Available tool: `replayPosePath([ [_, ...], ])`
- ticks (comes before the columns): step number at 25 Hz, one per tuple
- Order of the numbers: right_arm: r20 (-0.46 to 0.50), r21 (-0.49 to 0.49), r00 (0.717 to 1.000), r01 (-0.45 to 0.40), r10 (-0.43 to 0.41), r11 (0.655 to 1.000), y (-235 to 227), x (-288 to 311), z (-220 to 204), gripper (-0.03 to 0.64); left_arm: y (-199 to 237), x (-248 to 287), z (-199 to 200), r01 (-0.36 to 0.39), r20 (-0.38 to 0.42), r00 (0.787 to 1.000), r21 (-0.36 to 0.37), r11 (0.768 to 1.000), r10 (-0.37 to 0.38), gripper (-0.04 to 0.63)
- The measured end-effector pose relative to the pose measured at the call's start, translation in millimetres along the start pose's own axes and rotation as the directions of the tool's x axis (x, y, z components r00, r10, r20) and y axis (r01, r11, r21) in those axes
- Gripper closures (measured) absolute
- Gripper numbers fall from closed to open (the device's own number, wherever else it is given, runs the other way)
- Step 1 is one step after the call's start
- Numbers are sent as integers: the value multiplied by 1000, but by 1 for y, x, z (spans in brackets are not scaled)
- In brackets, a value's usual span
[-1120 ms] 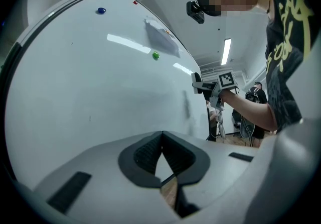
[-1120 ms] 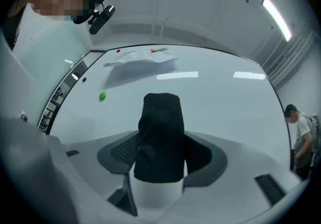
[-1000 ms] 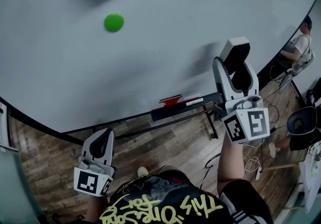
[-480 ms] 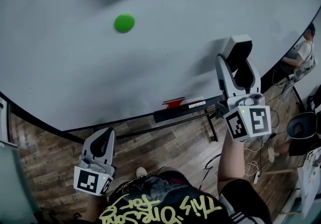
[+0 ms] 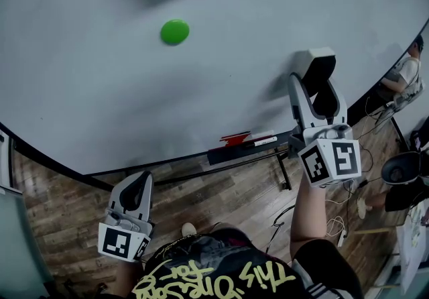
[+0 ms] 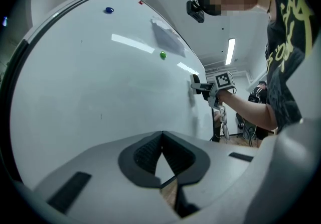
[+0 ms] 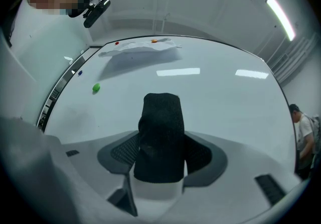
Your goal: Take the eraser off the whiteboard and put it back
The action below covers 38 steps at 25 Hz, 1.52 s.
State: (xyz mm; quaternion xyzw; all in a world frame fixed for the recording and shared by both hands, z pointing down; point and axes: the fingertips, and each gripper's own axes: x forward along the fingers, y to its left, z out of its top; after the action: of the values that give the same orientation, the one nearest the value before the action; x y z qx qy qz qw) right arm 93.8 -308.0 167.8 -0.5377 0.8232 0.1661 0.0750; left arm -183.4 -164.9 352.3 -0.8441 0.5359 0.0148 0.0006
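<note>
- Jaws first: the right gripper (image 7: 160, 160) pinches the eraser (image 7: 160, 132) by its white body, with the black felt end toward the whiteboard (image 7: 230, 102). The left gripper (image 6: 161, 142) has its jaws pressed together on nothing and hangs low, well away from the board.
- Likely risk: if the right jaws let go before the eraser sits flat on the board, it could drop to the tray (image 5: 249, 149) or the floor. A tilted press would cause that.
- Only the head view shows the tray below.
- Only the left gripper view shows the eraser side-on, close at the board. Contact cannot be told.
- In the right gripper view, the eraser itself hides its landing spot.
</note>
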Motion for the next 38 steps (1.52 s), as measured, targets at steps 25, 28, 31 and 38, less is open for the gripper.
replayPosePath([
  [25,-28,-1,1000,-7,7,1000,3,10,-7,357,7,-5,-4,-10,-11,1000,8,1000,10,588],
  [28,-26,-2,1000,-6,6,1000,3,10,-7,357,8,-6,-6,2,-3,1000,47,999,-2,588],
  [31,-22,-2,1000,-1,1,1000,3,10,-7,357,7,-5,-6,2,-5,1000,41,999,-2,588],
  [38,-19,3,1000,8,-8,1000,3,11,-9,357,7,-5,-5,1,-5,1000,33,999,-1,588],
])
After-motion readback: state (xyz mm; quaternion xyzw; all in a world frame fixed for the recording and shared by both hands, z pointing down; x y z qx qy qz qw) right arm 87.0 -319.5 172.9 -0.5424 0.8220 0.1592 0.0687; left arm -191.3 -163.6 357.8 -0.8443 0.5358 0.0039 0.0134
